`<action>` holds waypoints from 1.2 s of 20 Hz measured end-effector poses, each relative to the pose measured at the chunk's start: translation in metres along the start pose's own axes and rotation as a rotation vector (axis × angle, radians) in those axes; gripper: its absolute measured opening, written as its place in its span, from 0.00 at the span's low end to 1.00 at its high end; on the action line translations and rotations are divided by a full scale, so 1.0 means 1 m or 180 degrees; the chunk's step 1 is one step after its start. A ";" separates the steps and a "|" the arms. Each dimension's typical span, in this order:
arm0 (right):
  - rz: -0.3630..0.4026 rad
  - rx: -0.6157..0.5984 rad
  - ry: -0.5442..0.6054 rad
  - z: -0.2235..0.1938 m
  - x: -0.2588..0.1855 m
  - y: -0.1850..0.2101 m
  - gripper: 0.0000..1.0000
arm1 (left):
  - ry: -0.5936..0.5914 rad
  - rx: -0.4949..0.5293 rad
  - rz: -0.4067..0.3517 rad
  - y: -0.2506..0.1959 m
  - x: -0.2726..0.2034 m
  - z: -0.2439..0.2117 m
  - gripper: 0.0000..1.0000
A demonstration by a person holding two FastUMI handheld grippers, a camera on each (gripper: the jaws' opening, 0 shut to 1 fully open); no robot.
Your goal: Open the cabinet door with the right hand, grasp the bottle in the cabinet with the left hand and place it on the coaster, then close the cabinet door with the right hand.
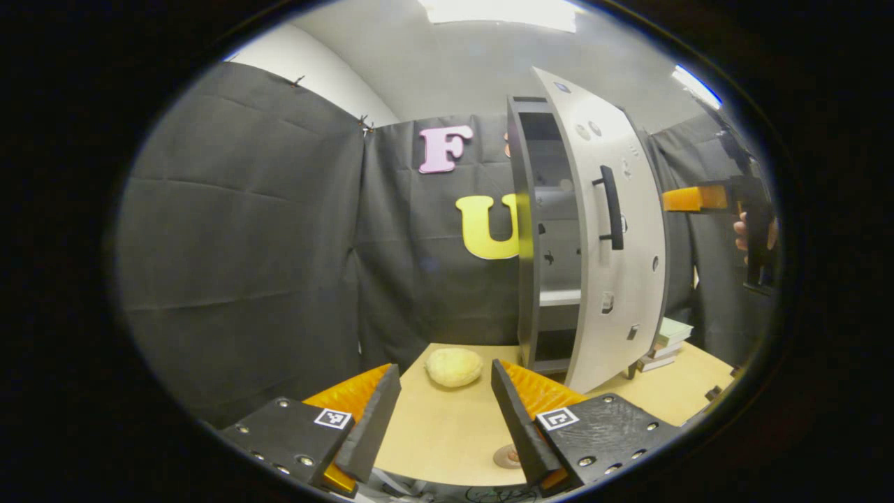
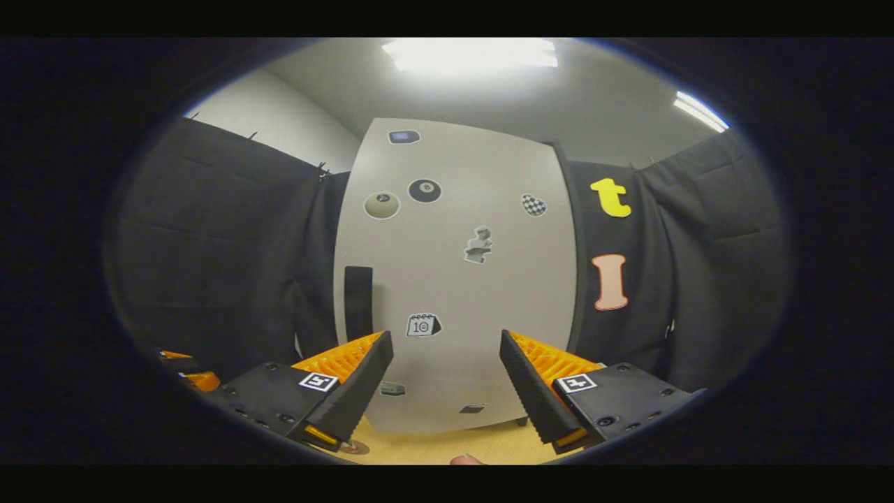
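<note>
Pale grey cabinet door [image 2: 454, 279], dotted with small stickers: a black ball, a cream ball, a black-and-white chequered heart, a grey figure. Black handle [image 1: 611, 207] on that door. Dark grey cabinet frame [image 1: 525, 230], lighter grey shelves inside. Light wood-toned desk [image 1: 447, 426]. Pale yellow lumpy object [image 1: 454, 367] near the desk's far edge. Pale green and white stack of books [image 1: 667, 342] at the desk's right edge. Small brownish round coaster [image 1: 506, 457] at the near edge. Black cloth wall [image 1: 244, 230], white ceiling above.
</note>
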State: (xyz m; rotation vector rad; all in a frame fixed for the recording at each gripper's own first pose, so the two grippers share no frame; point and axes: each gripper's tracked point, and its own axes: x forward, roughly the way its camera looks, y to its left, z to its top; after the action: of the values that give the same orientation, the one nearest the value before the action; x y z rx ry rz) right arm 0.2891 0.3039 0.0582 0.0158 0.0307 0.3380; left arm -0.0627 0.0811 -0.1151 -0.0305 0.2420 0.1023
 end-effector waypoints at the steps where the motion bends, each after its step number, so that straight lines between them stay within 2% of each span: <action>1: -0.0053 0.0020 -0.0054 0.001 -0.009 -0.007 0.97 | -0.0043 0.0023 -0.0033 -0.008 0.006 0.007 0.78; 6: -0.0282 0.0056 -0.0058 -0.008 -0.051 -0.050 0.98 | -0.0252 0.0102 -0.0182 -0.055 0.016 0.039 0.78; 13: -0.0565 0.0112 0.0039 -0.035 -0.086 -0.101 0.97 | -0.0375 0.0195 -0.0312 -0.108 0.011 0.066 0.78; 18: -0.0668 0.0057 0.0177 -0.059 -0.095 -0.118 0.97 | -0.0354 0.0217 -0.0322 -0.116 0.011 0.067 0.78; 24: -0.0696 0.0071 0.0125 -0.055 -0.094 -0.124 0.97 | -0.0323 0.0256 -0.0278 -0.113 0.010 0.082 0.81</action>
State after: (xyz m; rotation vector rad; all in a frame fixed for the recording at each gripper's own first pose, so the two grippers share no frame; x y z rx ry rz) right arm 0.2400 0.1559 0.0032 0.0278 0.0744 0.1193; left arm -0.0217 -0.0269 -0.0355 0.0440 0.1430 0.0071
